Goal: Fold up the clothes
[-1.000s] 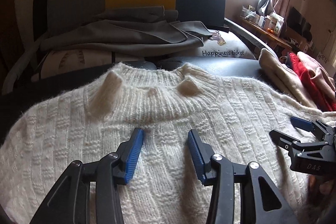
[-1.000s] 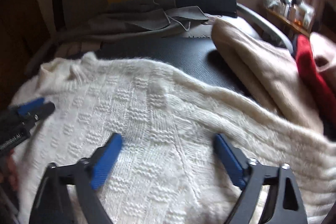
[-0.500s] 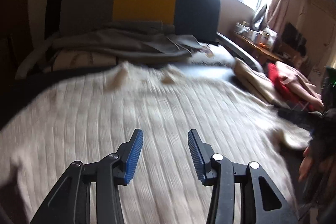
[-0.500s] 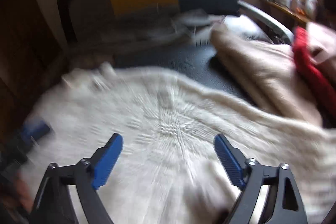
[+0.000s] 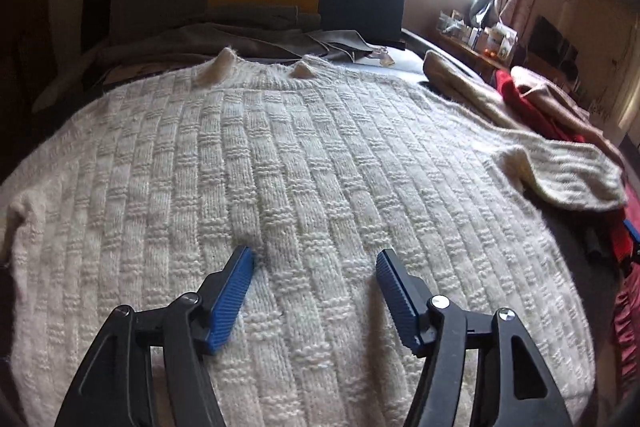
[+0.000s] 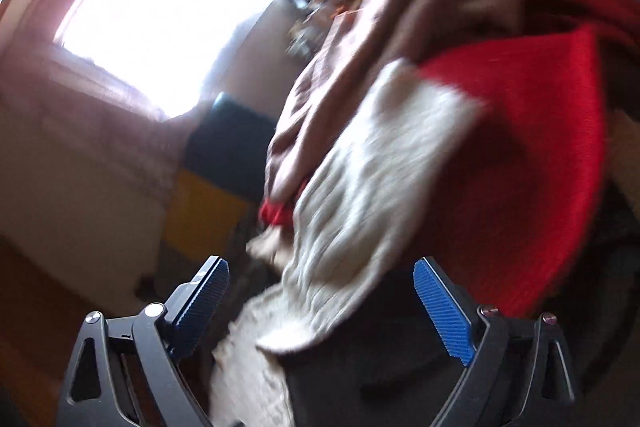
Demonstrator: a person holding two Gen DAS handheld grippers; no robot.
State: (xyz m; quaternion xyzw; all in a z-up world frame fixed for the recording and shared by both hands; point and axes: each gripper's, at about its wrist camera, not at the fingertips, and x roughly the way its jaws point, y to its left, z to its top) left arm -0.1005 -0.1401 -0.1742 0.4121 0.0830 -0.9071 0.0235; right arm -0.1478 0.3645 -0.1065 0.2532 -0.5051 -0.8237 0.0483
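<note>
Left wrist view: cream sweater spread flat, collar far, right sleeve still outstretched; no fold made yet; left gripper opening, empty, just over near hem; right gripper opening, empty, sleeve end between its jaws; red garment awaits

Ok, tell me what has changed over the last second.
The right gripper swung away and rolled toward the sweater's sleeve beside the red garment; its jaws are opening, nothing gripped. The left gripper drew back down the white sweater, jaws opening wider, empty. The sweater stays spread flat.
</note>
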